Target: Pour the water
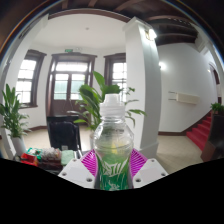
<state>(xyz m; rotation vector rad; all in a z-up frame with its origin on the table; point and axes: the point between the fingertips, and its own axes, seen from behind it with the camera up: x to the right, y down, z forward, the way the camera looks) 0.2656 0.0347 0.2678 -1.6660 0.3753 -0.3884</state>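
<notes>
Gripper (pixel 113 170) clamped narrow on a clear plastic bottle (pixel 112 145), both pink pads (pixel 92 160) pressed against its sides. Bottle upright between the fingers, green label low on its body, lifted above a tabletop (pixel 50 158) cluttered with small items too blurred to name. Just behind the bottle, a leafy green plant (pixel 100 100). Further left, another potted plant (pixel 12 115) near a window. Beyond, a white pillar (pixel 143 75), tall windows and a double door (pixel 70 85) along the far wall. Off right, red-carpeted stairs (pixel 203 130).
</notes>
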